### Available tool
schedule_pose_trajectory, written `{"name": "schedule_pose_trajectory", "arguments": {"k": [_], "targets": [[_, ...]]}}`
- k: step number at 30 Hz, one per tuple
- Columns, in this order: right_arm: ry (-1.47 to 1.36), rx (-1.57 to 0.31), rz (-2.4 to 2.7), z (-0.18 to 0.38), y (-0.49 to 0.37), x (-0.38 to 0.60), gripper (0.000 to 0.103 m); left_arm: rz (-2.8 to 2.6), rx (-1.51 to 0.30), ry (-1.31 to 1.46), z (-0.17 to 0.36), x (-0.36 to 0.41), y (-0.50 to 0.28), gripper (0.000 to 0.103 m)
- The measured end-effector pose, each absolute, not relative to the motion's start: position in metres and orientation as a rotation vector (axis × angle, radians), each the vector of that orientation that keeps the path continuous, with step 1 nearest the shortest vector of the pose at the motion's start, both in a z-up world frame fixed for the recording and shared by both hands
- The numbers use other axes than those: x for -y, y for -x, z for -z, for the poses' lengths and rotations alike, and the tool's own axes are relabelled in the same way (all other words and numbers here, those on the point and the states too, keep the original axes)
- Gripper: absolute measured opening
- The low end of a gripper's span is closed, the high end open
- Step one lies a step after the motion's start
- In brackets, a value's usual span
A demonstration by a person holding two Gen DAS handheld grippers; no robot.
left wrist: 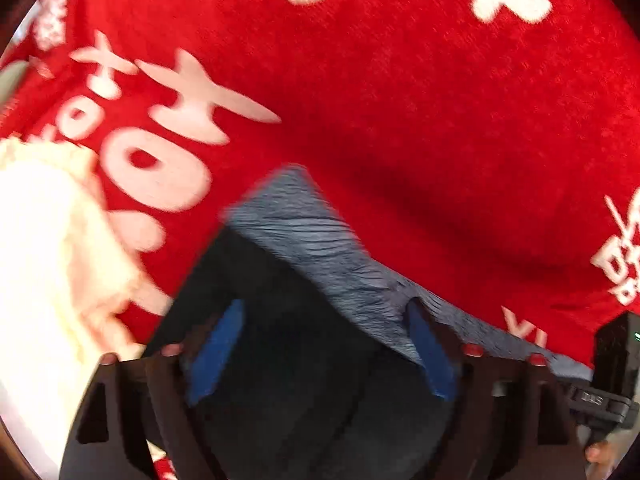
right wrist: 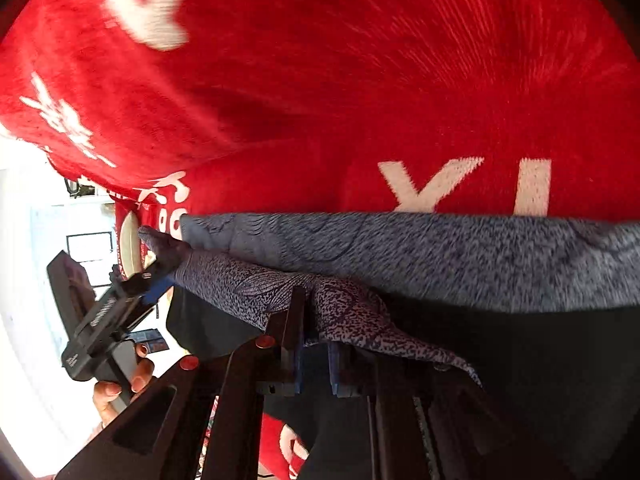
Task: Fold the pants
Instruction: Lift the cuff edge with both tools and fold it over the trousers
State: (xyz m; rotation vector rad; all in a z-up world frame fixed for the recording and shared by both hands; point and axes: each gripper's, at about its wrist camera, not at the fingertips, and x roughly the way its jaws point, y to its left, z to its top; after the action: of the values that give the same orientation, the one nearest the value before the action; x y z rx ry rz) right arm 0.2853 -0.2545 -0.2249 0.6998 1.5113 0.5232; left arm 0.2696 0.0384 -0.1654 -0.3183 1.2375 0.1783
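pants: speckled blue-grey, dark inside | blanket: red, white print | pads: blue | cloth: cream

- The left tool has its blue-padded fingers spread apart over dark cloth.
- The grey-blue speckled fabric pants slant across the middle; the right finger touches their edge.
- A red fleece blanket with white lettering fills the background.
- A cream fluffy cloth lies at the left.
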Motion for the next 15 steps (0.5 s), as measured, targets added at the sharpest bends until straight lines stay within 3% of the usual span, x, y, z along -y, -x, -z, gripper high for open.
{"name": "schedule_pose_trajectory", "arguments": {"k": [2,4,6,10,15], "targets": [[-0.685,-1.517,-0.531,0.222,-0.286,0.253,0.014,-0.178,-1.245,0.299,0.159,-0.038,-0.269,0.085],[-0.635,-1.510,-0.535,0.208,-0.285,0.251,0.028,-0.161,-1.249,0.226,0.150,-0.028,-0.262,0.085],[-0.585,-1.456,-0.543,0.184,-0.279,0.254,0.074,-0.133,-1.259,0.134,0.146,-0.011,-0.252,0.085],[-0.540,-1.388,-0.562,0.142,-0.249,0.263,0.077,-0.045,-1.315,-0.027,0.165,0.034,-0.232,0.086],[-0.461,-1.499,-0.553,0.165,-0.210,0.268,0.077,-0.092,-1.347,-0.099,0.200,0.058,-0.242,0.086]]}}
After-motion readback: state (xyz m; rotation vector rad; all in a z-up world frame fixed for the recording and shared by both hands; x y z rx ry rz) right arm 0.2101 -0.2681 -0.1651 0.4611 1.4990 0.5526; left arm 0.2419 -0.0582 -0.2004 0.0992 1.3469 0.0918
